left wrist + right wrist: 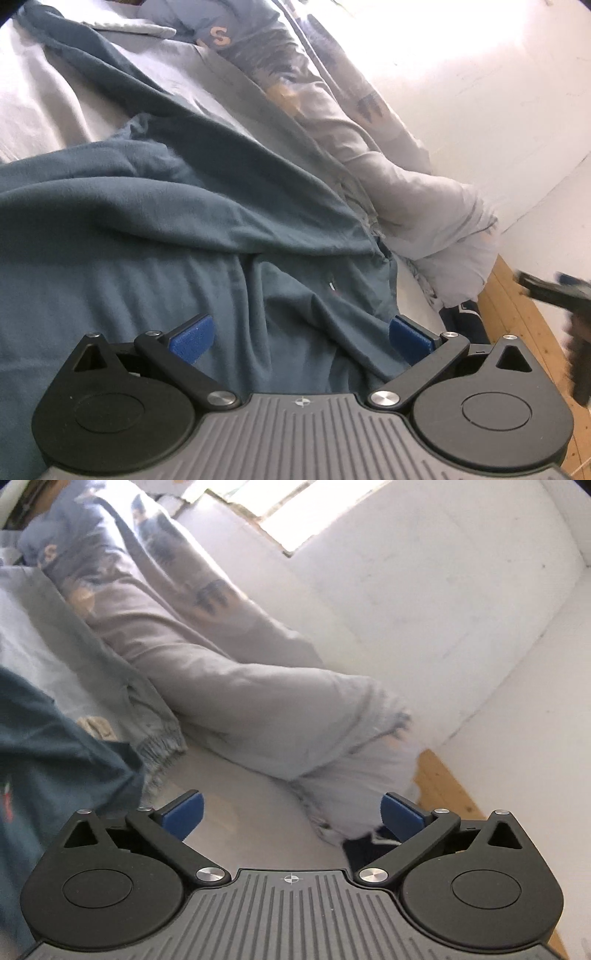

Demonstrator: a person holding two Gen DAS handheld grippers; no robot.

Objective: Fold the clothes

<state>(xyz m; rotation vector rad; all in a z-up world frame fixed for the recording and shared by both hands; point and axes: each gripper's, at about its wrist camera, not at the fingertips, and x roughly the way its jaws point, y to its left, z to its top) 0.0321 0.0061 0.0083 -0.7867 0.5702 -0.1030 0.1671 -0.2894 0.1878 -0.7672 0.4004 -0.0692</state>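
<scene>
Left black gripper with blue pads (301, 334) spread wide, empty, above rumpled slate-blue cotton garment (147, 221); right gripper (291, 812) likewise splayed, empty, over pale bedsheet (243, 794).

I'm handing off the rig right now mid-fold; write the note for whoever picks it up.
Left gripper: open, low over the blue garment, nothing held.
Right gripper: open, empty, off the garment's right edge, over the bare sheet.
The garment lies rumpled on the bed, partly doubled over, beside the rolled patterned duvet.
Done: no neat fold visible.
Left: smooth it flat, fold it, square the edges.
</scene>
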